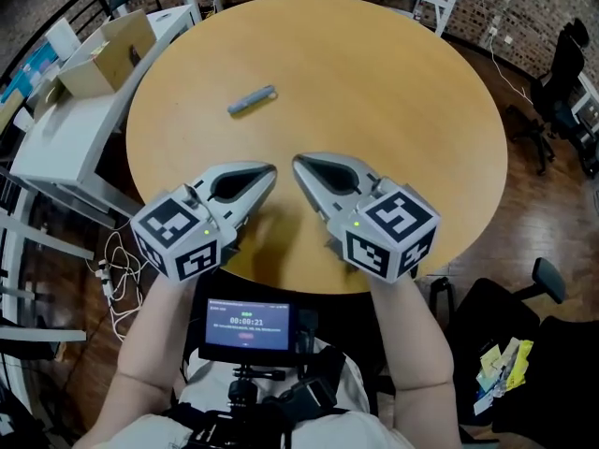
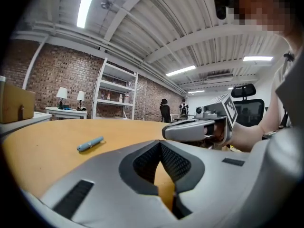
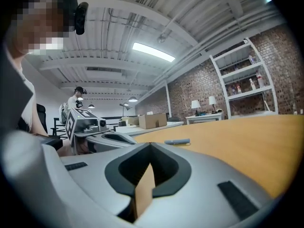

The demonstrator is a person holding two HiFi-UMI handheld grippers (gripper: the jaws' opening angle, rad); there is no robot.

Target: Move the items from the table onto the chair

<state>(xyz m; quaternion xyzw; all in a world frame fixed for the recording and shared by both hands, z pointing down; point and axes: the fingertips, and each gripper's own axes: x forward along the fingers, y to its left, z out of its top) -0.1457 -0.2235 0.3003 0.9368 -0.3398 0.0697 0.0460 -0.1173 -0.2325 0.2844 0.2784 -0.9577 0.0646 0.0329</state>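
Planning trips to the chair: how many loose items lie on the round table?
1: a blue-grey pen on the round table, left of its middle. The near edge is partly covered, so something small could hide there.

Small screen (image 1: 247,326) shows a timer reading 00:00:21

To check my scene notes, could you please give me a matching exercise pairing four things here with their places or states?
Things:
1. blue marker
2. cardboard box
3. left gripper
4. small screen

Places or states:
A. on the white desk
B. shut and empty
C. lying on the round table
D. lit, at the person's chest

Pairs: 1-C, 2-A, 3-B, 4-D.
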